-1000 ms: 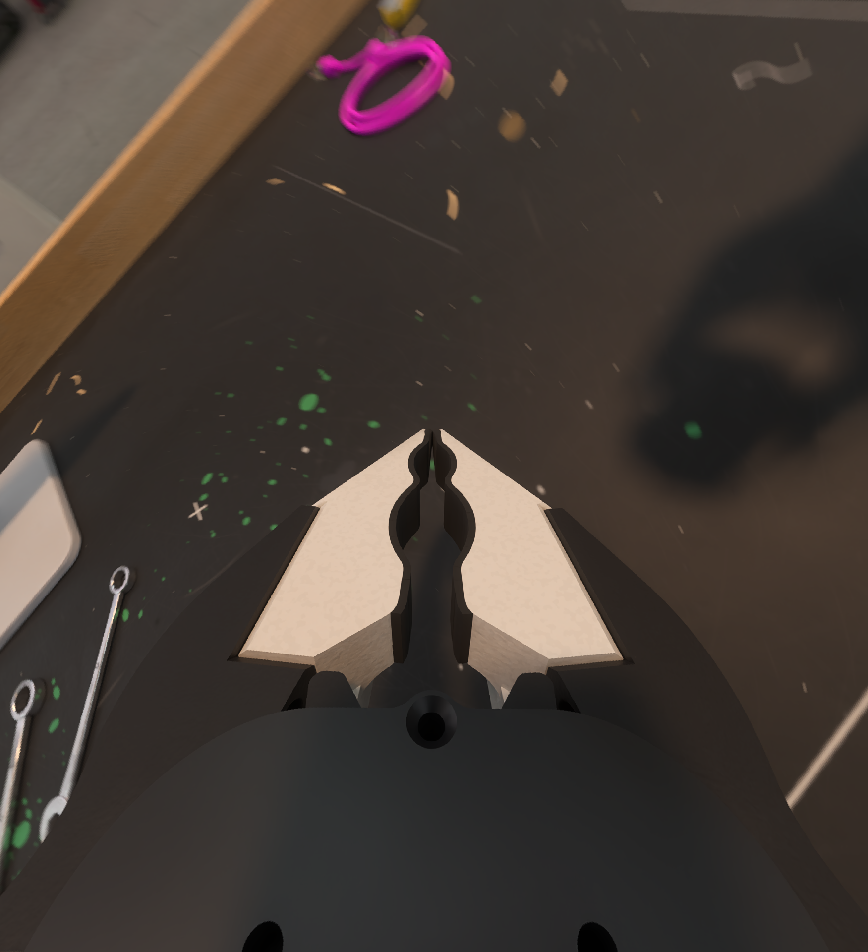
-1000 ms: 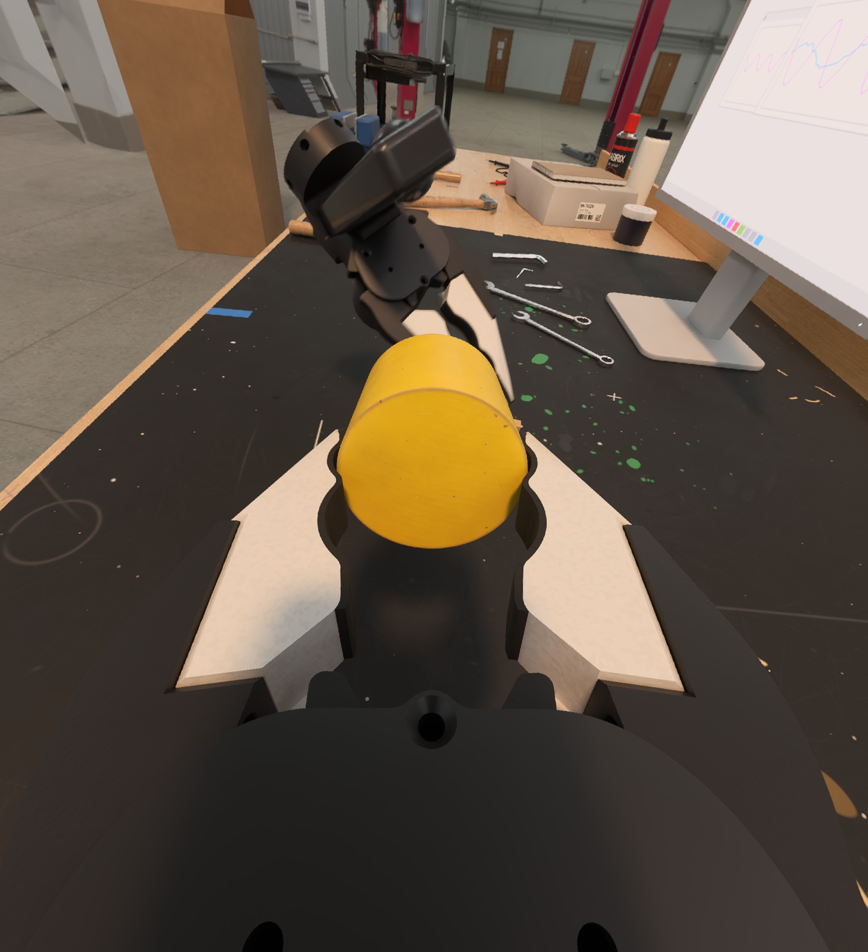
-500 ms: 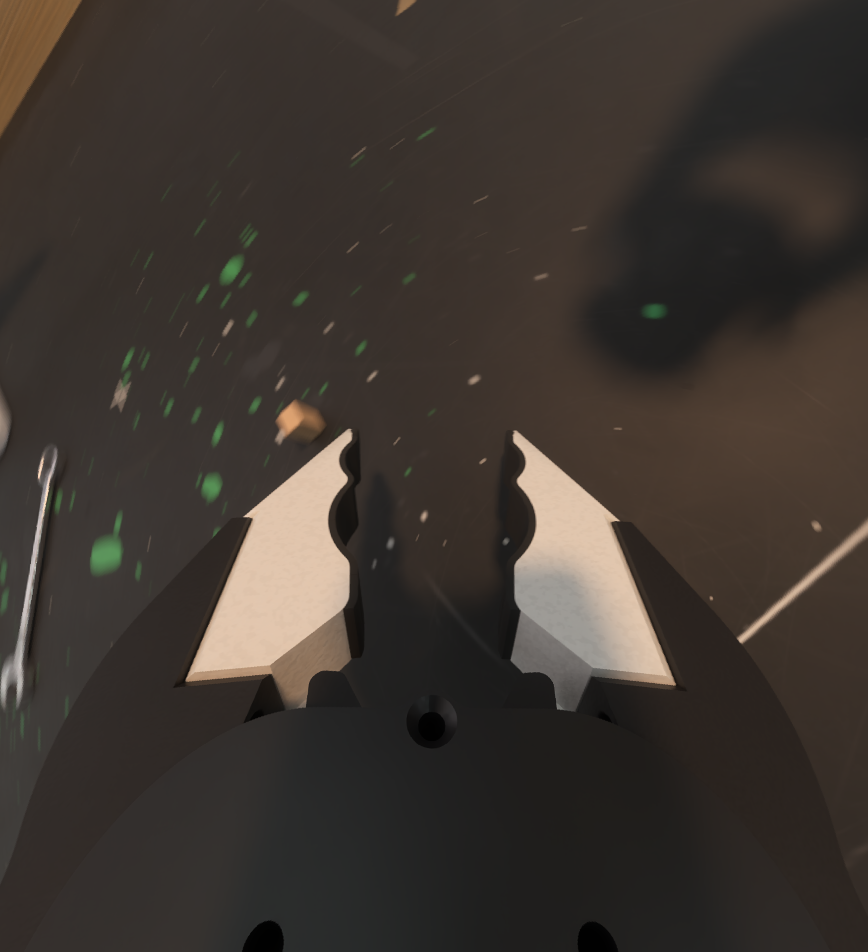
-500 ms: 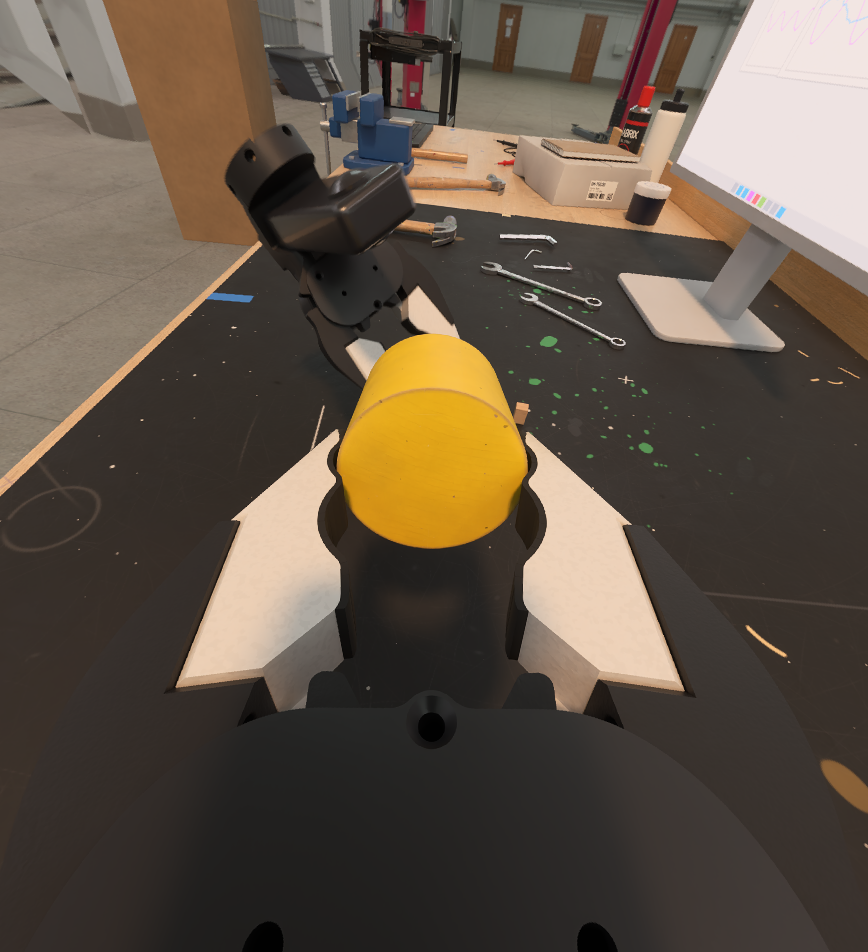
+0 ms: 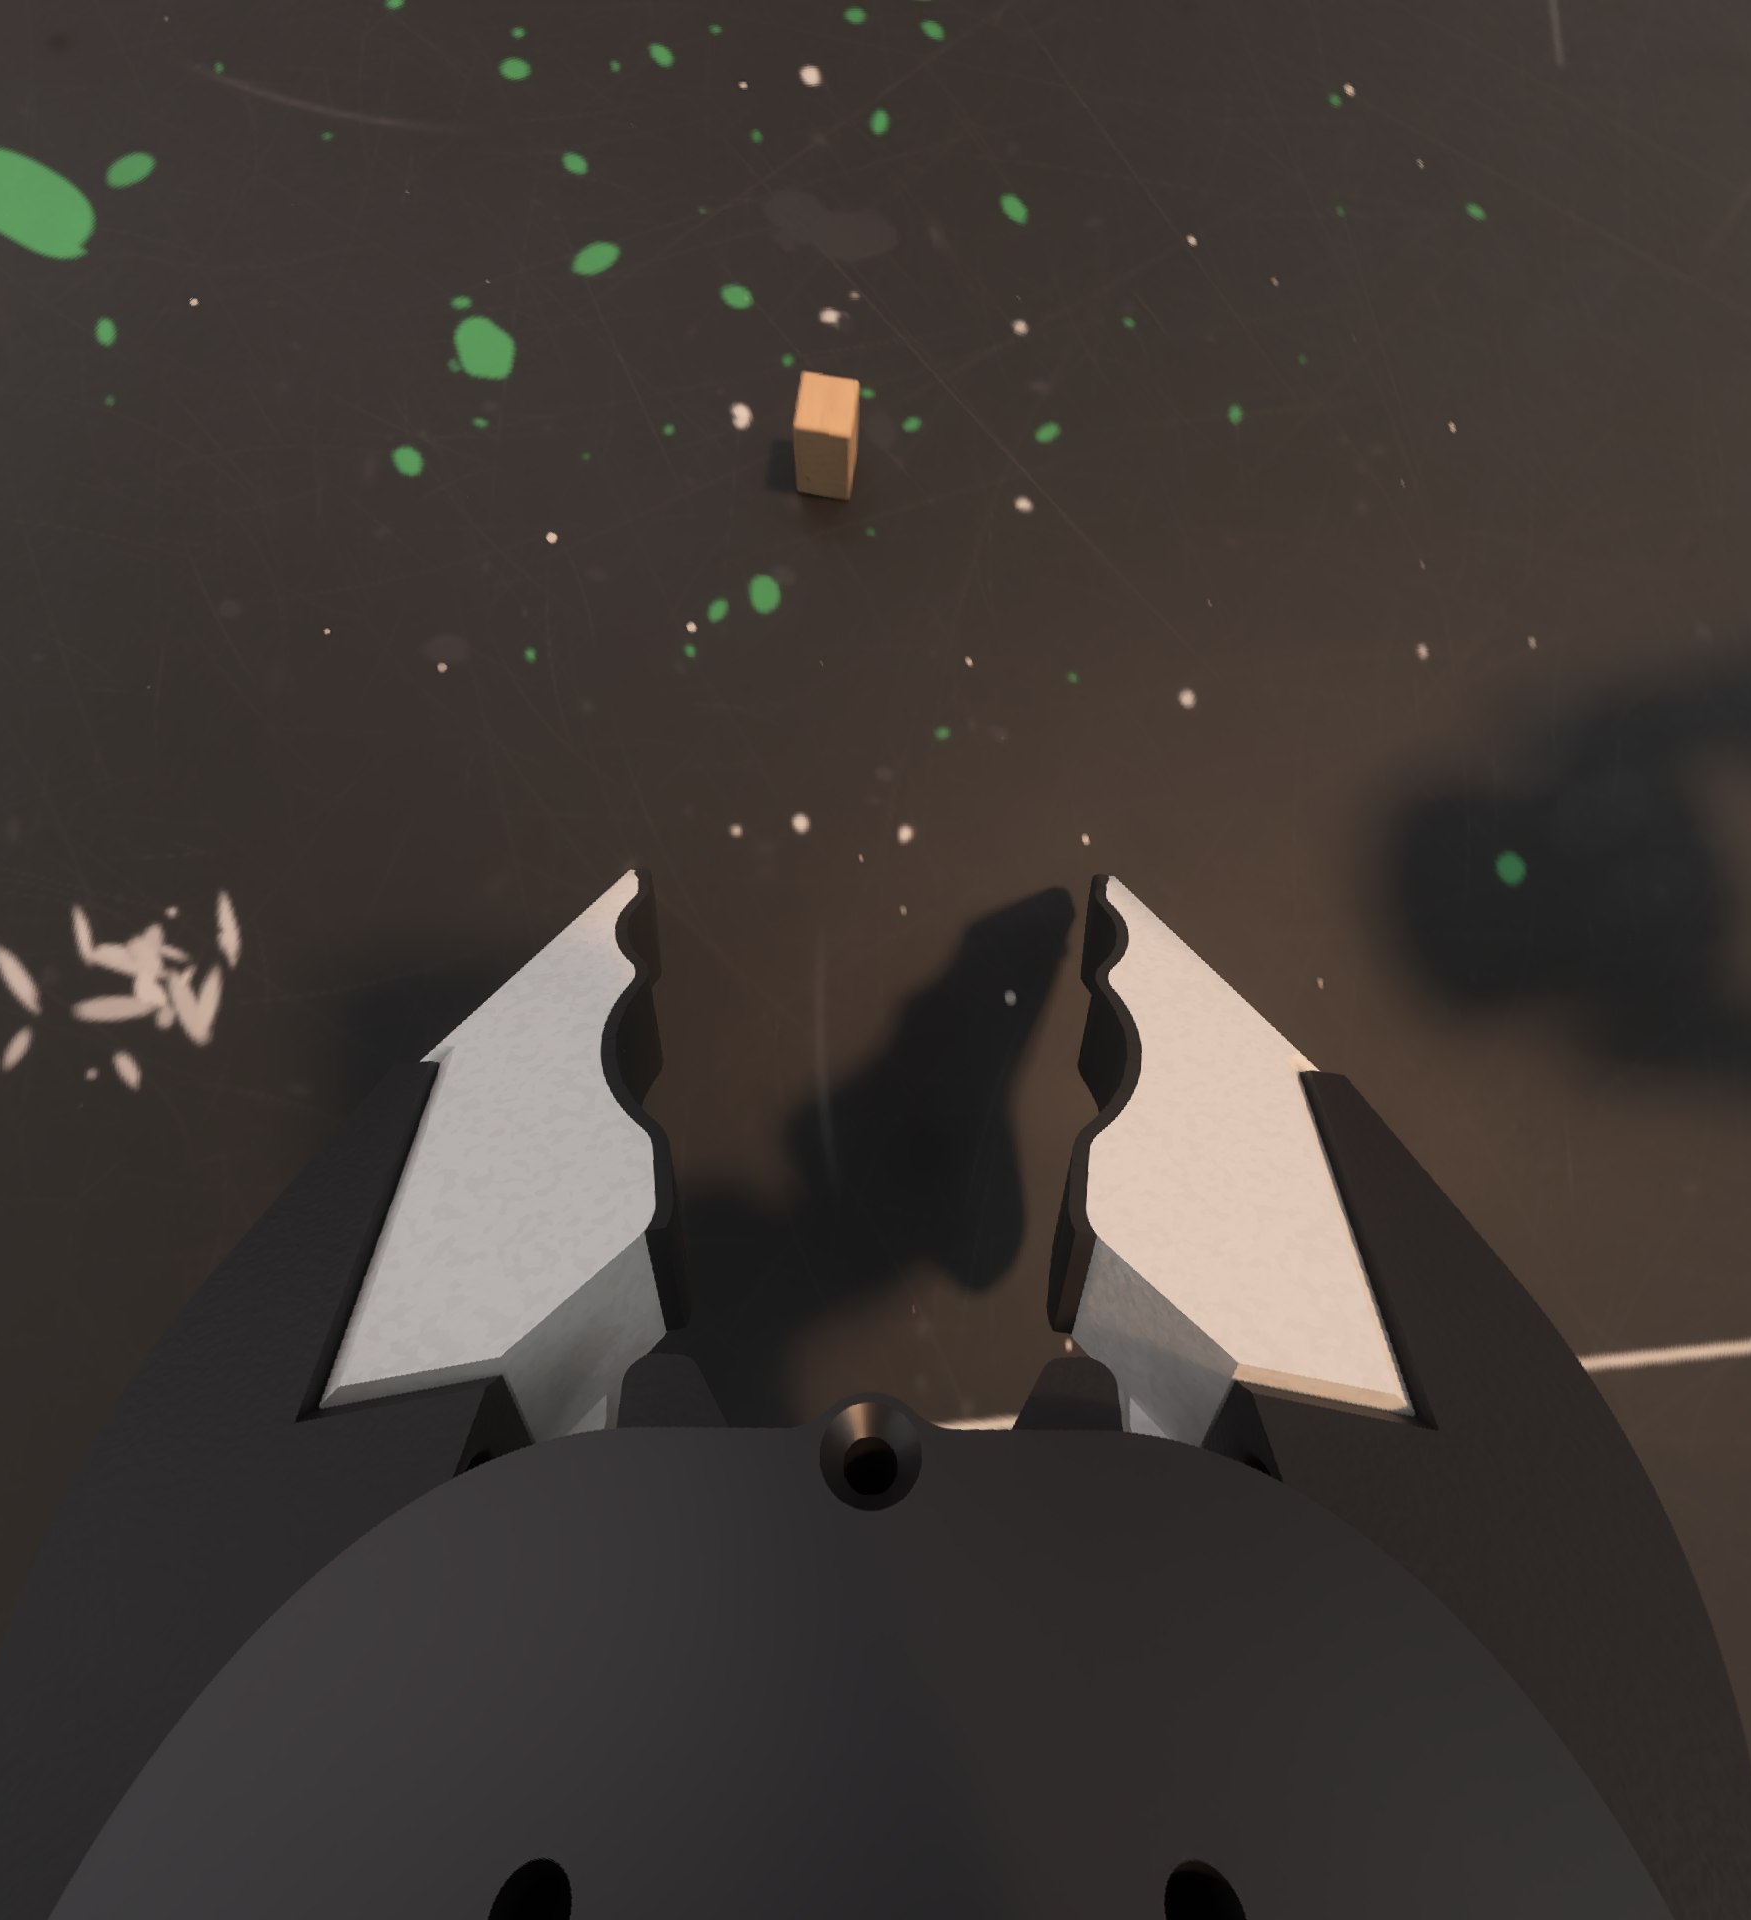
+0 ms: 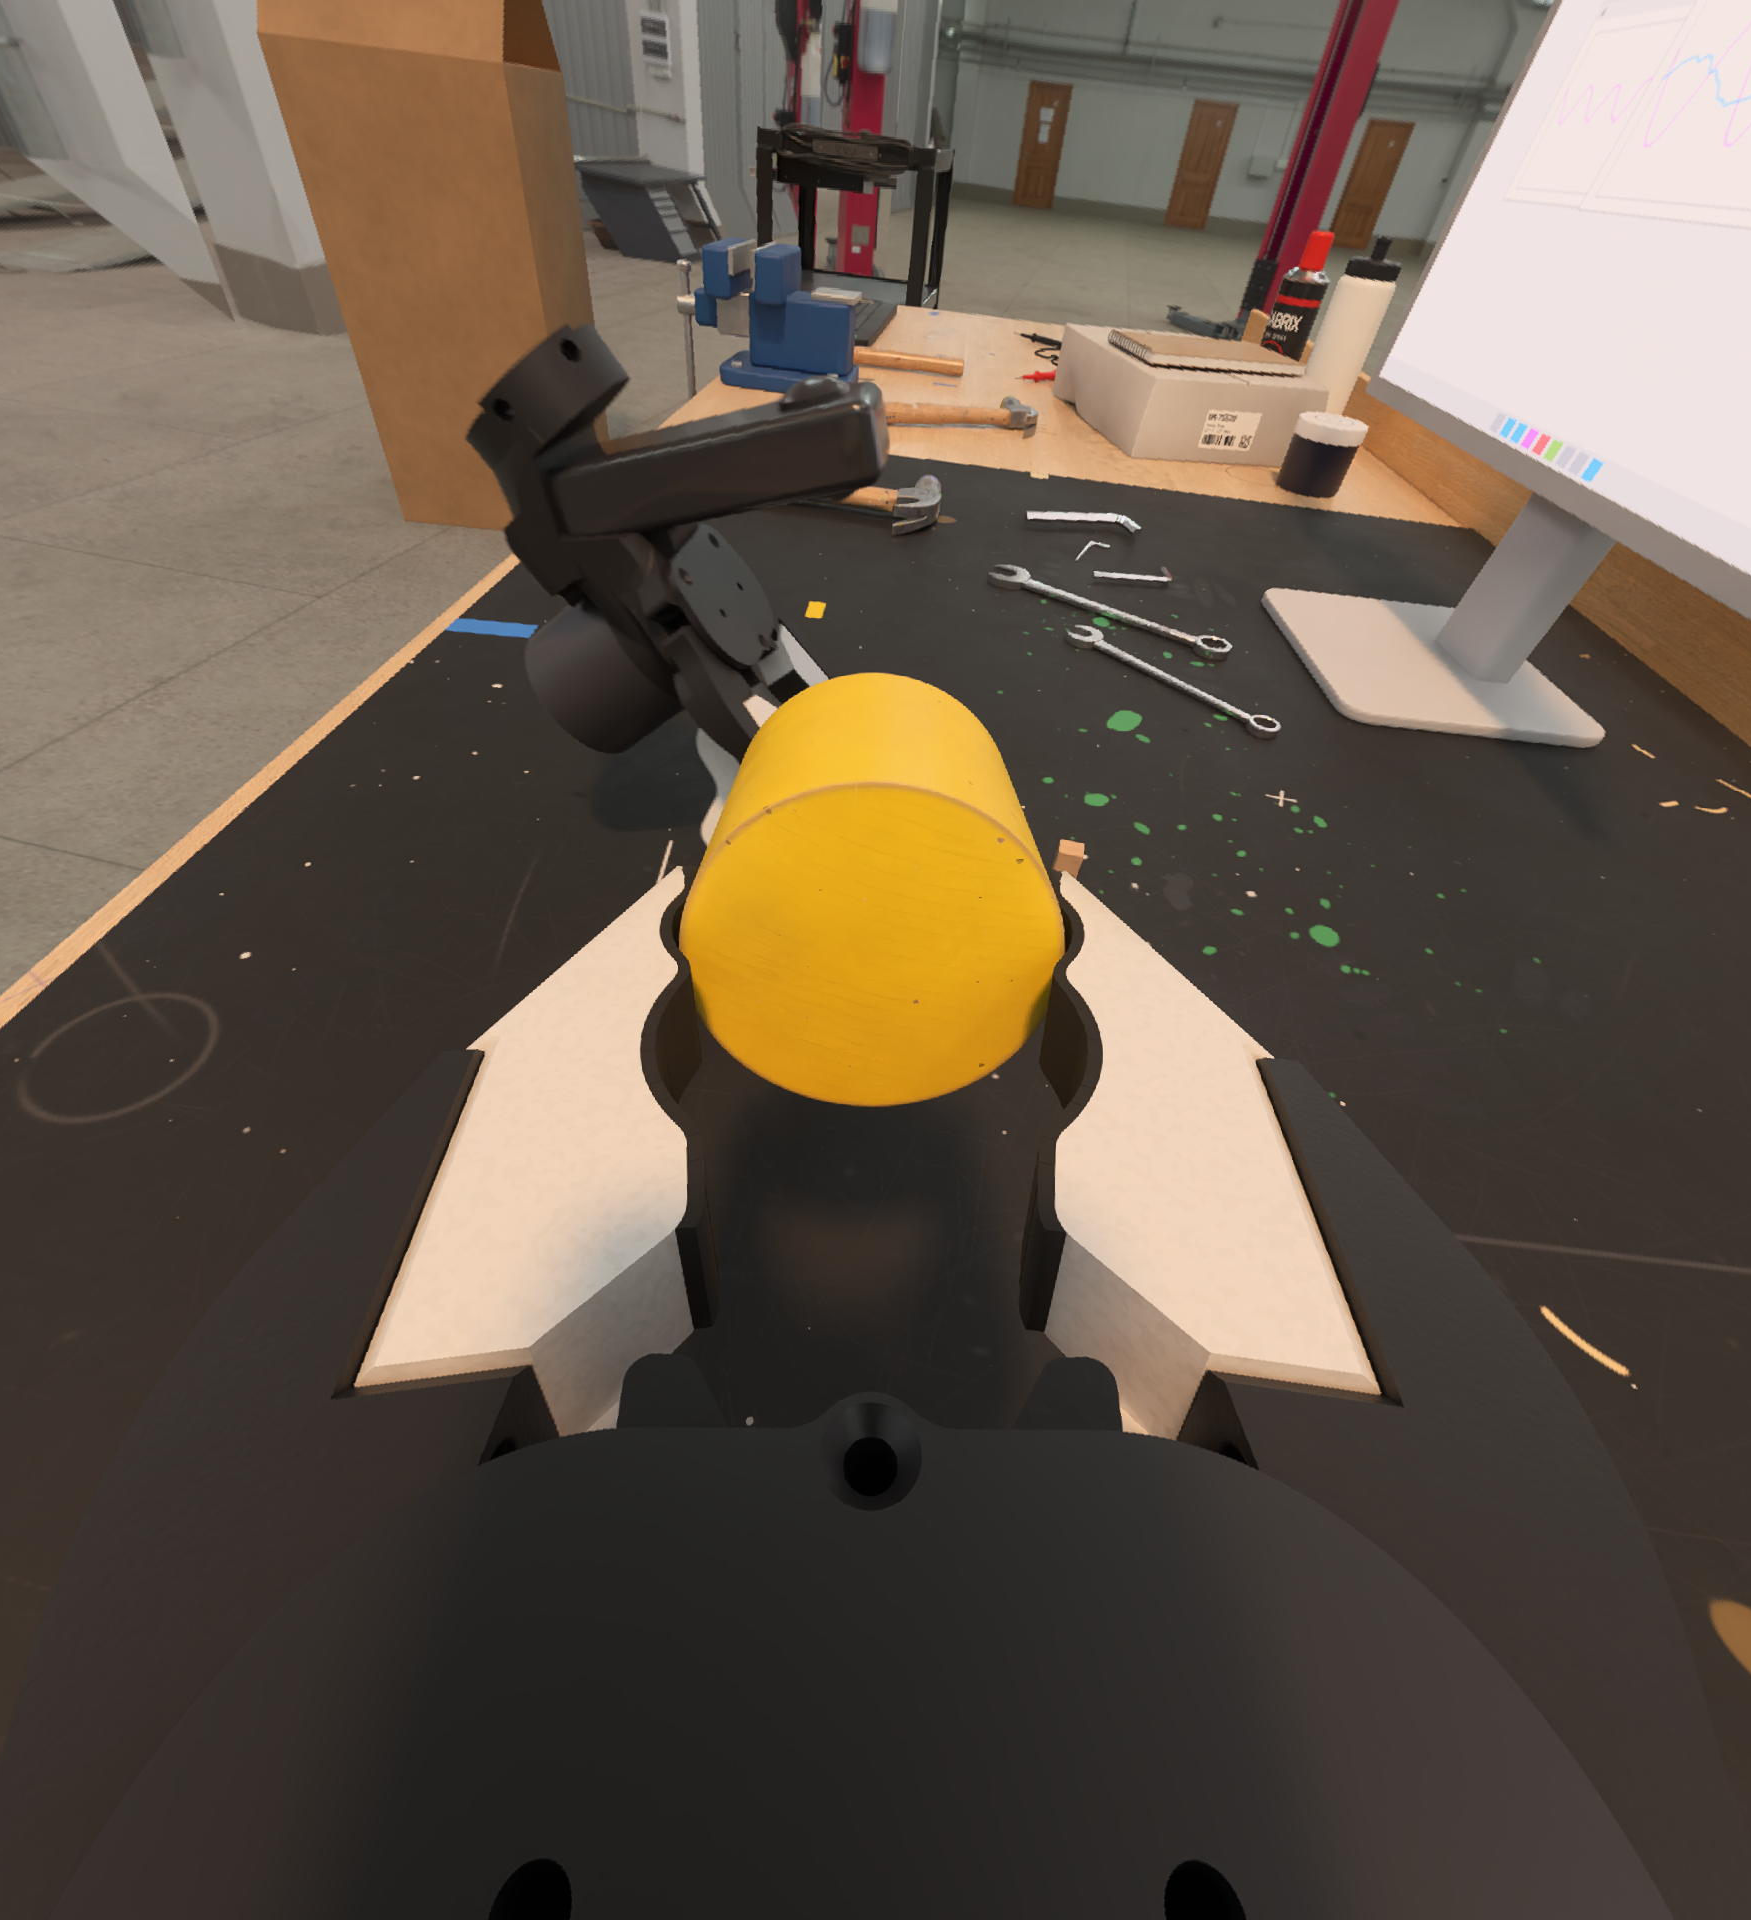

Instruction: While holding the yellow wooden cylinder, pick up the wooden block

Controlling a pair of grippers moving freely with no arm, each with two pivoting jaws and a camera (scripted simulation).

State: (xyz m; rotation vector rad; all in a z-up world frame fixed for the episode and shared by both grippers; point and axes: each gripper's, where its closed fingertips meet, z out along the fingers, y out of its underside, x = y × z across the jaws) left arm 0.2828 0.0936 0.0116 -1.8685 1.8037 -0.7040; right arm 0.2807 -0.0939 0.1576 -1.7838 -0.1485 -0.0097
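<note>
In the left wrist view the left gripper (image 5: 869, 883) has its fingers spread wide and empty at lower centre, while the wooden block (image 5: 826, 433) stands on the dark bench (image 5: 1370, 520) in the upper centre, well apart; in the right wrist view the right gripper (image 6: 871, 883) clamps the yellow wooden cylinder (image 6: 871, 904) mid-frame, the block (image 6: 1068, 857) just right of it

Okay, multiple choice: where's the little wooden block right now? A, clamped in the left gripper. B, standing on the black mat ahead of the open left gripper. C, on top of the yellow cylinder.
B: the wooden block stands alone on the mat, beyond the left gripper's empty, parted jaws.
</note>
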